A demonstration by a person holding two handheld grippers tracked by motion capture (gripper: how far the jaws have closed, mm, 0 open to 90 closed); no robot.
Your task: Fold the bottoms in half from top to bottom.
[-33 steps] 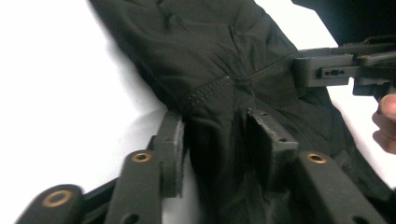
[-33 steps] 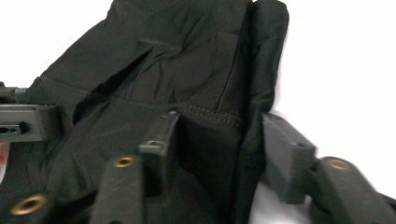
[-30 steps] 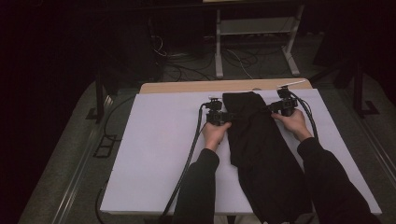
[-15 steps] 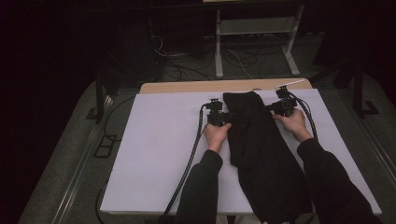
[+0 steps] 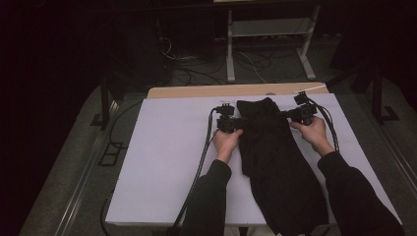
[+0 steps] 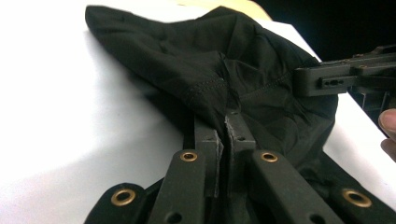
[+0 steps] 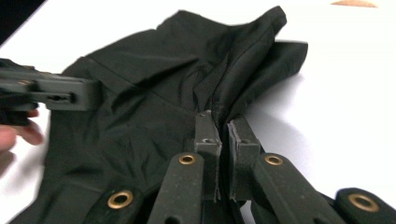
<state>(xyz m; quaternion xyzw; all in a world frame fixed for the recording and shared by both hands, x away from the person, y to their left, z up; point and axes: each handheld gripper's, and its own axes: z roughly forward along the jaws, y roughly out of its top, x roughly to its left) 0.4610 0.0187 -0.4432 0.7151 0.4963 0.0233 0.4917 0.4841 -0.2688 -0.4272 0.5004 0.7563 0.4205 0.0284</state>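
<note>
Black garment [image 5: 275, 157] lies lengthwise on our white table sheet [image 5: 162, 162], far end bunched. We have just closed the jaws of both tools: left gripper [image 5: 235, 123] pinches the fabric's left edge, right gripper [image 5: 289, 114] pinches its right edge, cloth clamped between each pair of pads.

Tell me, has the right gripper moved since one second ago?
Cannot tell. In the high view the right gripper holds the black garment near the table's far edge, about as before.
</note>
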